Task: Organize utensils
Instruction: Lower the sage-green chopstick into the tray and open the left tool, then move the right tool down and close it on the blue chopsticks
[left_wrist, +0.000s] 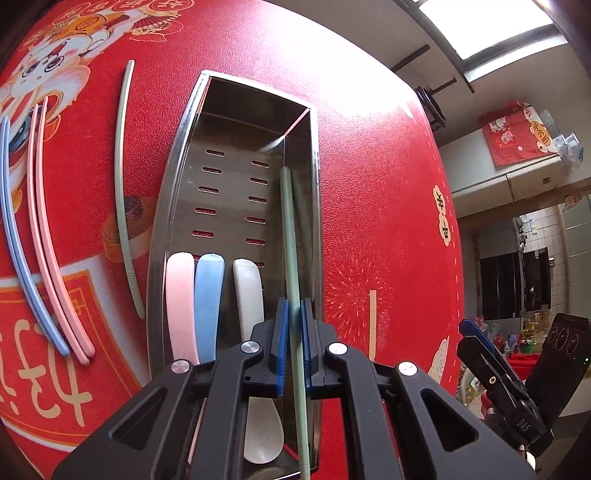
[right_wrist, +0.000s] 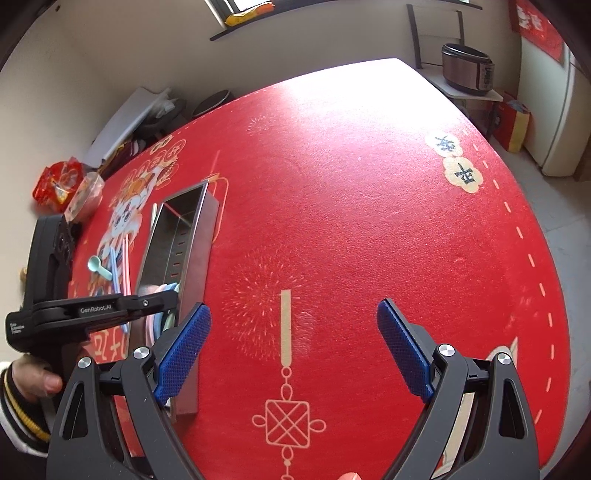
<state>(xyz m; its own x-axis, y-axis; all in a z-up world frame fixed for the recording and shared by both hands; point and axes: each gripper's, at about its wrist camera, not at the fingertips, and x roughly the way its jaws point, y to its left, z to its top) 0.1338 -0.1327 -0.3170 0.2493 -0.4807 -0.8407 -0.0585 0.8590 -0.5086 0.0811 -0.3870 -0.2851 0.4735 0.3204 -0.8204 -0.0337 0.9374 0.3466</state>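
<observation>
counter (right_wrist: 351, 184): covered by a red festive cloth; everything to be sorted sits toward its left edge, and the right part in front of the right claw is bare cloth.

metal tray (left_wrist: 177, 206): a long steel bin with a slotted floor, lying flat near the left edge of the counter; it is the place the utensils go.

already in the tray: three spoons side by side at the near end, a pink spoon (left_wrist: 180, 295), a blue spoon (left_wrist: 208, 291) and a white spoon (left_wrist: 248, 291).

left claw (left_wrist: 293, 325): clenched on a green chopstick (left_wrist: 290, 229), whose far end reaches down along the tray's right wall; it looks like it is being laid in, not yet let go.

left on the cloth: a second green chopstick (left_wrist: 122, 177) just beside the tray's left wall, then a pink pair (left_wrist: 48, 236) and a blue pair (left_wrist: 14, 236) nearer the counter's left edge.

small teal spoon (right_wrist: 99, 266): also on the cloth, left of the tray, seen only from the right camera.

right claw (right_wrist: 293, 339): released, jaws wide, grasping nothing, over bare cloth right of the tray.

progress: roughly halfway by my reckoning; most spoons in, chopsticks just started.
</observation>
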